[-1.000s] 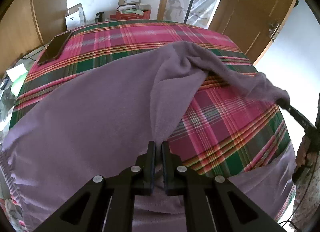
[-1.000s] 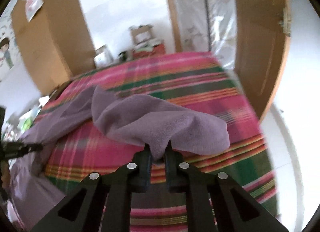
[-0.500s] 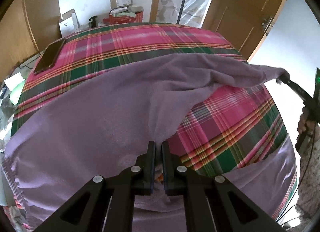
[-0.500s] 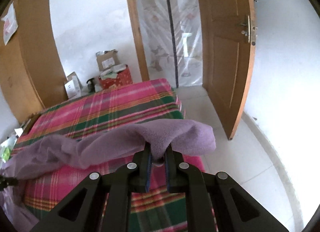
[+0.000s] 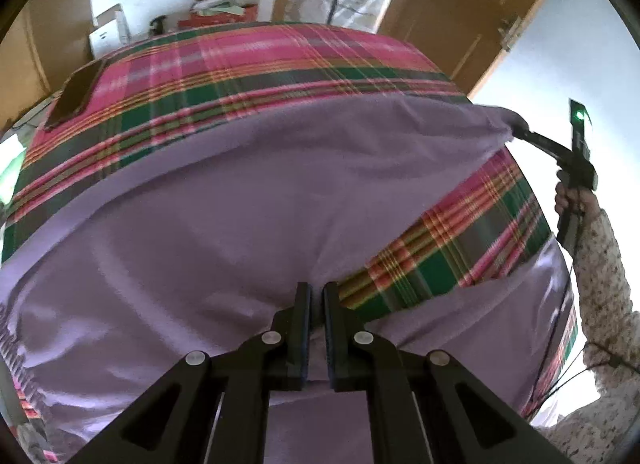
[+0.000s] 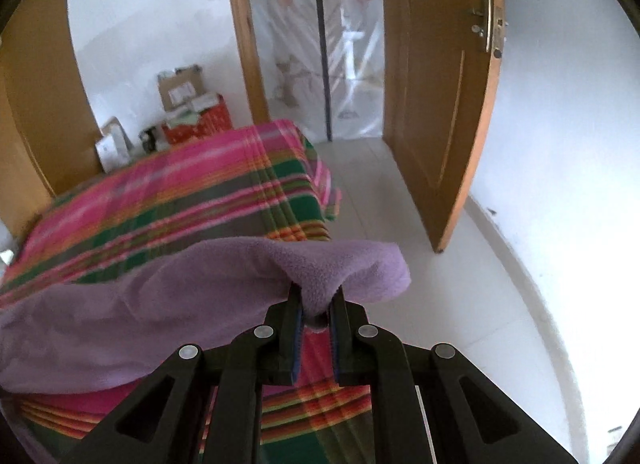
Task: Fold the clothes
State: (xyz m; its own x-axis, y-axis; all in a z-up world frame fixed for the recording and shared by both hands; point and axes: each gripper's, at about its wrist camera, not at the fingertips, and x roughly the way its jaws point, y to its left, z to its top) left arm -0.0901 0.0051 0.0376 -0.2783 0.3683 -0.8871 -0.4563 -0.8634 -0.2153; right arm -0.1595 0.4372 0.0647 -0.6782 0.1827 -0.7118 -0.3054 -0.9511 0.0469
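Cloth [image 5: 248, 224] lies across the bed [image 5: 248, 64], pulled taut toward 2 o'clock so it spreads flat. My left hand-held gripper [image 5: 316, 296] pinches its near edge; my right hand-held gripper [image 6: 316, 300] clamps a corner.
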